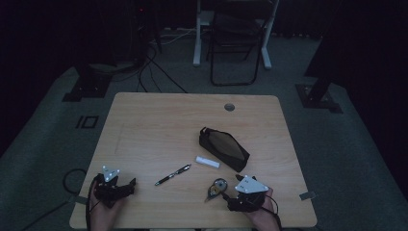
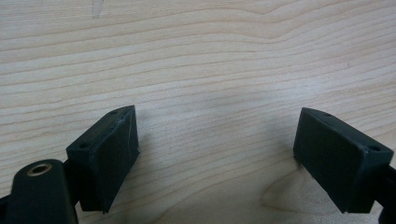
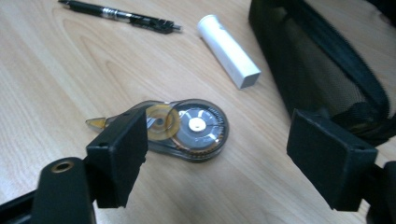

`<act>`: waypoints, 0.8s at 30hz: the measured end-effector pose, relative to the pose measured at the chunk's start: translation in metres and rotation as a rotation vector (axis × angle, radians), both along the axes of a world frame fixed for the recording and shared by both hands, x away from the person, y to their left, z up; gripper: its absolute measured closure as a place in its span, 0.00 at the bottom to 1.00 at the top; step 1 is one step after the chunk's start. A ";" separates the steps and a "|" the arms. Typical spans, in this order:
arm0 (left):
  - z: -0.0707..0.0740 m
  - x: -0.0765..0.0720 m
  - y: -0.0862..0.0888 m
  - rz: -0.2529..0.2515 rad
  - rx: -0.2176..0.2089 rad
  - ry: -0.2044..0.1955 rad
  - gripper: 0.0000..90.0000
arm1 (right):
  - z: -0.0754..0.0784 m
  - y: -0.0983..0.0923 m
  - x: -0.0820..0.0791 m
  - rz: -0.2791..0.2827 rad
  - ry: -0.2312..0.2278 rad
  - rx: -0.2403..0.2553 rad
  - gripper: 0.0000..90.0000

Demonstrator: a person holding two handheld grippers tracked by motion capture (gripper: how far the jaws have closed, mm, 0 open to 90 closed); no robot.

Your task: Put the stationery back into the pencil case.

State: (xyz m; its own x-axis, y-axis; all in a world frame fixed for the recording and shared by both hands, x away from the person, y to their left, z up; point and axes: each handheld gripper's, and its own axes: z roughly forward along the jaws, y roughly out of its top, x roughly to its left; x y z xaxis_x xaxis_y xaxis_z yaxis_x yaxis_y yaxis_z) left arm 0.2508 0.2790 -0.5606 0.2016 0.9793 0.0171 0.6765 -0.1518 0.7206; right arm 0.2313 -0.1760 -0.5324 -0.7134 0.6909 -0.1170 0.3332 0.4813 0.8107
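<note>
On the wooden table (image 1: pixel 159 120) lie a black pencil pouch (image 1: pixel 224 148), a small white block (image 1: pixel 207 162), a black pen (image 1: pixel 172 174) and a clear correction-tape dispenser (image 1: pixel 217 188). My right gripper (image 1: pixel 230 194) rests at the front right, open, with the dispenser (image 3: pixel 187 128) lying just past its jaws. In the right gripper view the pen (image 3: pixel 121 16) and white block (image 3: pixel 227 50) lie farther off, the pouch (image 3: pixel 322 65) to the right. My left gripper (image 1: pixel 132 185) sits at the front left, open, with bare wood (image 2: pixel 210 70) between its jaws.
A round cable hole (image 1: pixel 229 107) sits near the table's far edge. Behind the table, on the dark carpet, stand a folding chair (image 1: pixel 235 43), white desk legs (image 1: pixel 197 38) and cables (image 1: pixel 149 67). The room is dim.
</note>
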 end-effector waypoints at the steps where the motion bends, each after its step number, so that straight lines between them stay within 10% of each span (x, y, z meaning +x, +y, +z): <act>1: 0.000 0.000 0.000 0.000 0.000 0.000 0.16 | -0.001 0.001 0.000 0.009 0.002 -0.006 0.20; 13: 0.000 0.000 0.000 0.000 0.000 0.000 0.16 | -0.012 0.028 0.009 0.079 0.001 -0.148 0.17; 24: 0.000 0.000 0.000 0.000 0.000 0.000 0.16 | -0.015 0.037 0.018 0.098 0.011 -0.175 0.17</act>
State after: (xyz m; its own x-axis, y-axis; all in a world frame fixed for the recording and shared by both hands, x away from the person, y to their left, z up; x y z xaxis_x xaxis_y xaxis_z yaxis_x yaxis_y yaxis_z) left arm 0.2508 0.2790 -0.5605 0.2018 0.9793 0.0173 0.6767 -0.1522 0.7204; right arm 0.2492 -0.1393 -0.5476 -0.7780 0.5883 -0.2206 0.2868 0.6449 0.7084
